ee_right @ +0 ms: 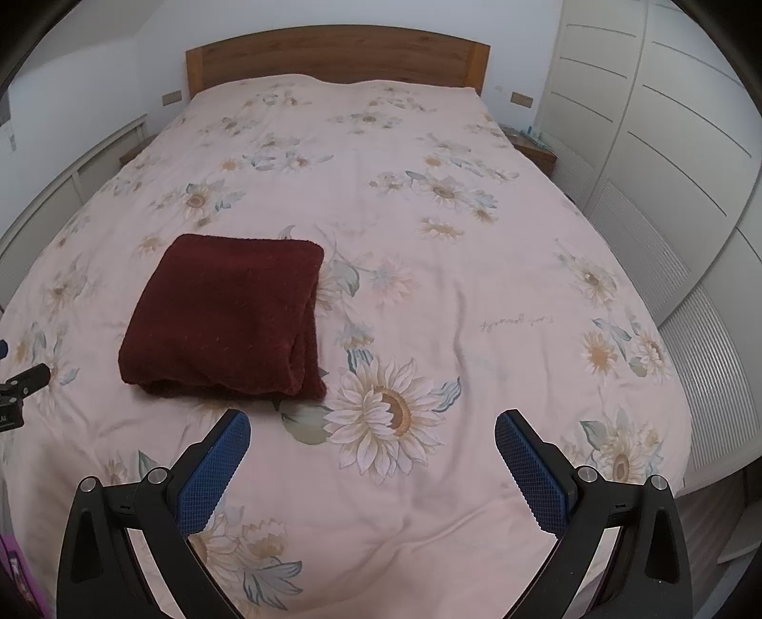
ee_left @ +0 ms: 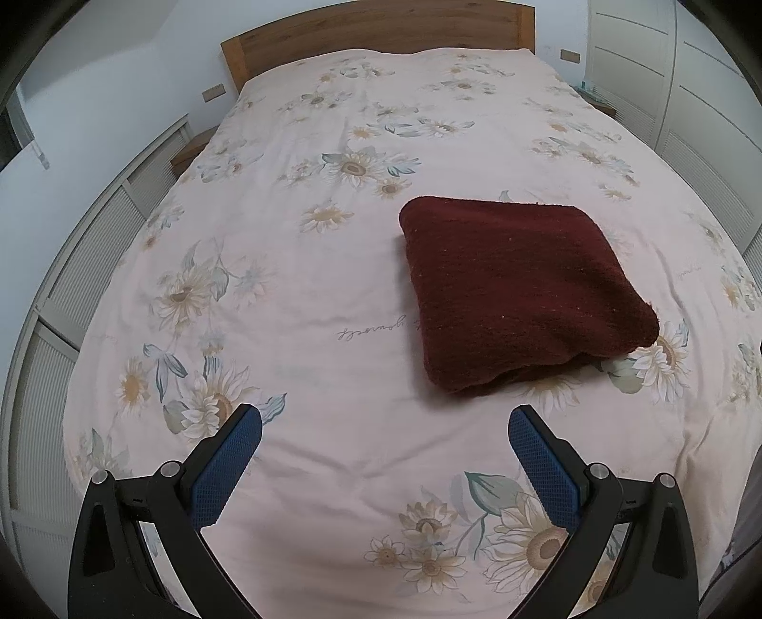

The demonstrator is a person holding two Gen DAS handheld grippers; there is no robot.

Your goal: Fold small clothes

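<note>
A dark red knitted garment (ee_left: 519, 290) lies folded into a thick rectangle on the flowered bedspread (ee_left: 333, 295). In the left wrist view it sits ahead and to the right of my left gripper (ee_left: 385, 421), which is open with nothing between its blue pads. In the right wrist view the same garment (ee_right: 224, 314) lies ahead and to the left, its stacked layers showing along the right and near edges. My right gripper (ee_right: 372, 424) hovers open and empty above a large sunflower print. Part of the left gripper (ee_right: 19, 385) shows at the far left edge there.
A wooden headboard (ee_left: 376, 33) closes the far end of the bed. White wardrobe doors (ee_right: 666, 157) run along the right side, slatted panels (ee_left: 95, 266) along the left. A small bedside table (ee_right: 533, 147) stands at the far right corner.
</note>
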